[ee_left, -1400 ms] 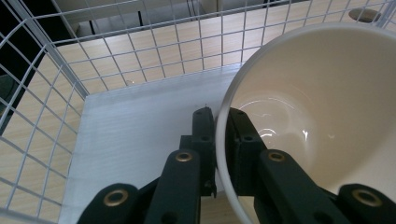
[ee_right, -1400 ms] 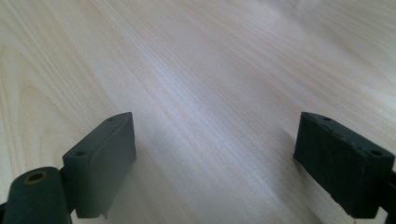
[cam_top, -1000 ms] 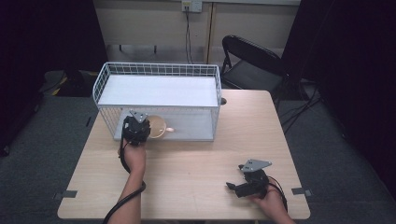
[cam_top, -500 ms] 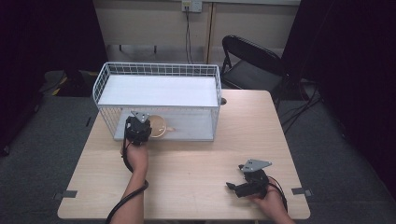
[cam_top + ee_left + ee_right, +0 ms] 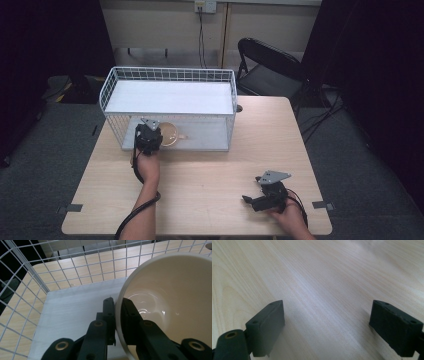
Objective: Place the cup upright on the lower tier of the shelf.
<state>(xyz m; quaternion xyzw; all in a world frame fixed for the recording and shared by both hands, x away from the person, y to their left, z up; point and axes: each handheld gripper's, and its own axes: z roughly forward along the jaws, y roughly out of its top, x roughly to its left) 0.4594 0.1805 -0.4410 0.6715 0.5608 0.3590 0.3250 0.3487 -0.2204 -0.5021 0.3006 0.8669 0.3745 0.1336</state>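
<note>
I am holding the bowl (image 5: 170, 302) by its rim with my left gripper (image 5: 148, 136), squeezed tight, inside the wire basket's (image 5: 170, 75) lower shelf. My right gripper (image 5: 260, 199) is sitting wide open, far away on the table (image 5: 210, 170).

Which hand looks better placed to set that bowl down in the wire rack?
The left. Its gripper is already shut on the bowl rim, over the lower shelf. The right gripper rests open on the table, far from the wire rack.

Both grippers are black: left gripper (image 5: 148, 138) and right gripper (image 5: 266, 194) each carry a grey three-cornered plate; black cables trail; brass-ringed screw holes; forearms bare.
</note>
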